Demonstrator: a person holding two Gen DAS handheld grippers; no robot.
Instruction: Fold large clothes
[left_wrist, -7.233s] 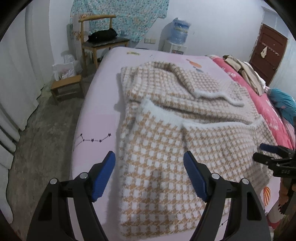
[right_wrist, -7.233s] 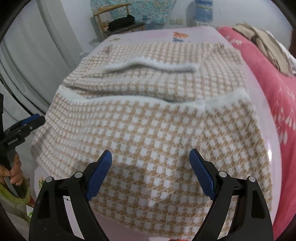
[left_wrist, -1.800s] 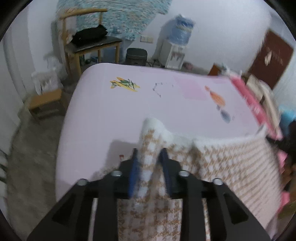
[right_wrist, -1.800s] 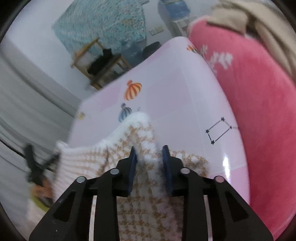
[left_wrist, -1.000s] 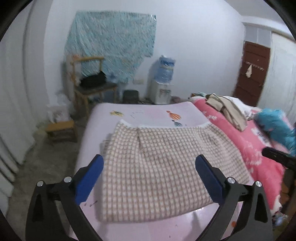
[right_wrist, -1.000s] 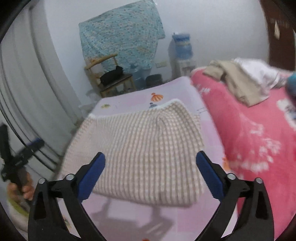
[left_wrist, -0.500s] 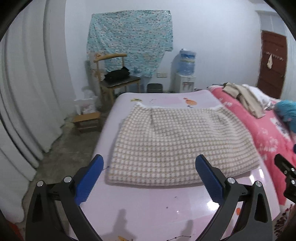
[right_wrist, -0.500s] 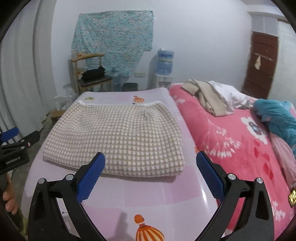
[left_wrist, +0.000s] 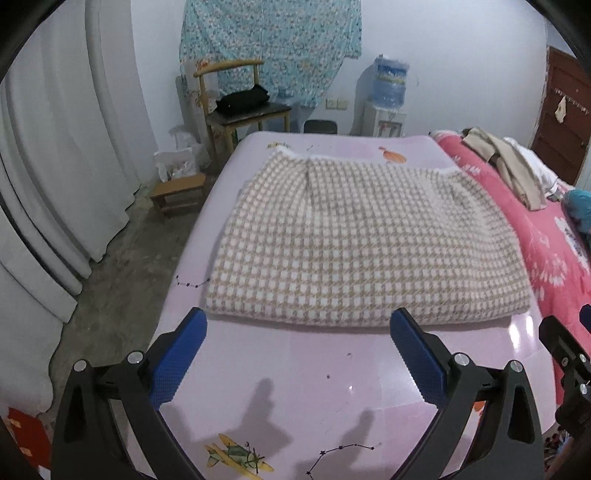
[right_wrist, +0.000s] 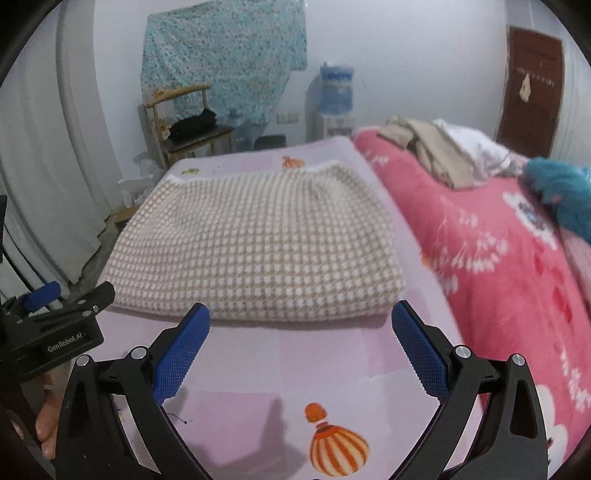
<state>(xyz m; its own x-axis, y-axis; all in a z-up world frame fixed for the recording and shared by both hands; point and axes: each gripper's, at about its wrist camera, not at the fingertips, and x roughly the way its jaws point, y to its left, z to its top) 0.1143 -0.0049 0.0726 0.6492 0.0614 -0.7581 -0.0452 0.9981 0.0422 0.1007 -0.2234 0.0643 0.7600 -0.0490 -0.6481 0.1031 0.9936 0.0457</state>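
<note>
- The checked beige and white garment (left_wrist: 365, 243) lies folded into a flat block on the bed (left_wrist: 295, 387), in the middle of the pink sheet, with its white trimmed edge toward the far edge of the bed
- The left claw (left_wrist: 298, 349) is wide open and holds nothing; it hangs over the bare sheet just before the near edge of the garment
- The right claw (right_wrist: 301, 343) is also wide open and empty, near the same edge
- A red blanket (right_wrist: 517, 280) covers the right side of the bed
</note>
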